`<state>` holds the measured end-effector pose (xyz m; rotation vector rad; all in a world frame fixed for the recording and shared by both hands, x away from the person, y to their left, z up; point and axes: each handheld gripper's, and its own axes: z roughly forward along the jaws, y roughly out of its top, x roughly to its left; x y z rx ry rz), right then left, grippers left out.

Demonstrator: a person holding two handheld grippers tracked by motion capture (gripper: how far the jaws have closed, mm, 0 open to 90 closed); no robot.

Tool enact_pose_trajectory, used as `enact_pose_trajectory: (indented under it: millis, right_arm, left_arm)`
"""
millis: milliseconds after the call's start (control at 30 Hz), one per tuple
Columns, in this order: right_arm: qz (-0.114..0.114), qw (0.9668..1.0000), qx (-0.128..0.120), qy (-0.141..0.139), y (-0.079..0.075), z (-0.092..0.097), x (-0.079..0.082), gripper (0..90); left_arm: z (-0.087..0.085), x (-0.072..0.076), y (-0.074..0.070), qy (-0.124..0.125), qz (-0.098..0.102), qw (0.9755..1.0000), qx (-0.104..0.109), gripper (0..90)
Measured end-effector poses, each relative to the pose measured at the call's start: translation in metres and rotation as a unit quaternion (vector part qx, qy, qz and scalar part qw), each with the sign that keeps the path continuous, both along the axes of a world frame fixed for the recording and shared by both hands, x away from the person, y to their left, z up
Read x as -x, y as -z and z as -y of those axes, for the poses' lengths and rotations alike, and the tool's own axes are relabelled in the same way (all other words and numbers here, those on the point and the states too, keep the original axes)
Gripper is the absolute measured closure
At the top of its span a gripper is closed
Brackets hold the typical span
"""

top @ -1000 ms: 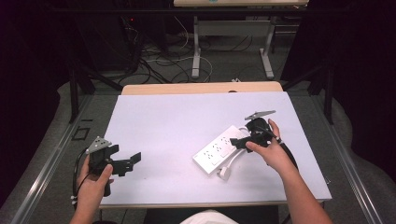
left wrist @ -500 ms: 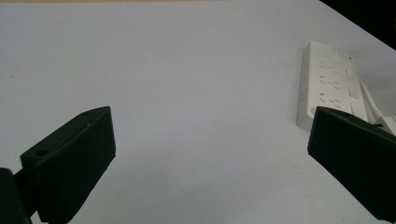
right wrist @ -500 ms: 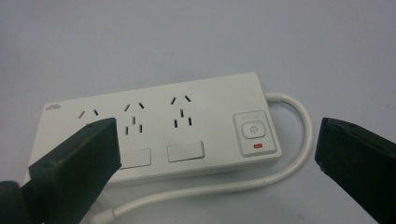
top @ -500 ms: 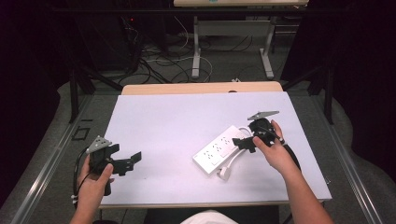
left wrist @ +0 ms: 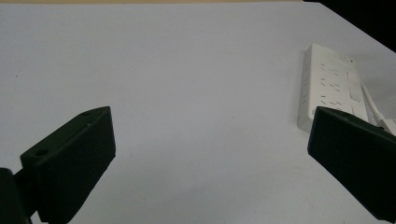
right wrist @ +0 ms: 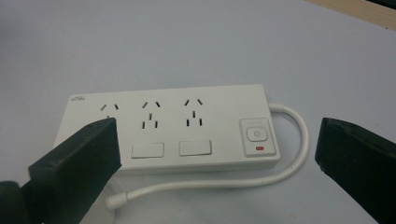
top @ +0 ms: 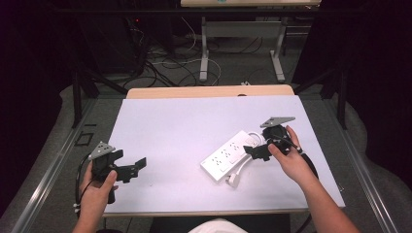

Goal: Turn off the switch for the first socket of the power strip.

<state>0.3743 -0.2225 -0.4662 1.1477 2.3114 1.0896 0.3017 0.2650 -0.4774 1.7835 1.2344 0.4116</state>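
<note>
Overhead, pale table (top: 184,126), power strip (top: 228,156), both grippers open, dark cabled floor (top: 170,63)

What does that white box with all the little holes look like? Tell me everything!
It is a white power strip that looks like plastic, long and flat, lying on the pale table. Its top has three groups of plug slots, flat covers below, and a square switch with a small red mark at one end. A white cord leaves that end and curls along its side. The right gripper is close beside it, jaws open, not holding it.
</note>
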Motion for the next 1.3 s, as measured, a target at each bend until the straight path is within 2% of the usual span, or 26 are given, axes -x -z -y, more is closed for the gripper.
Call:
enact_pose_trajectory:
  millis: [233,333,467,733,1000,1133,1300]
  right_arm:
    - [0.02,0.9998,-0.003,0.001,-0.003,0.018,0.017,0.0]
    - [0.028,0.9996,-0.002,0.01,-0.004,0.028,0.024,0.0]
    - [0.037,0.9987,-0.001,0.036,-0.004,0.043,0.032,0.0]
    - [0.027,0.997,-0.011,0.071,0.002,0.07,0.045,0.0]
    - [0.037,0.9938,-0.02,0.103,0.01,0.095,0.054,0.0]
    - [0.043,0.9904,-0.023,0.129,0.017,0.106,0.056,0.0]
    - [0.037,0.9885,-0.035,0.142,0.027,0.115,0.058,0.0]
  left_arm:
    - [-0.001,0.001,-0.001,-0.004,0.003,1.0,0.001,0.9]
    - [-0.002,0.001,-0.001,-0.004,0.004,1.0,0.001,0.9]
    - [-0.002,0.001,-0.001,-0.006,0.005,1.0,0.003,0.9]
    - [-0.002,0.001,-0.001,-0.009,0.005,0.9999,0.004,0.9]
    - [-0.003,0.001,-0.001,-0.01,0.005,0.9999,0.004,0.9]
    - [-0.004,0.001,-0.001,-0.012,0.005,0.9999,0.004,0.9]
    - [-0.004,0.001,0.0,-0.014,0.003,0.9999,0.004,0.9]
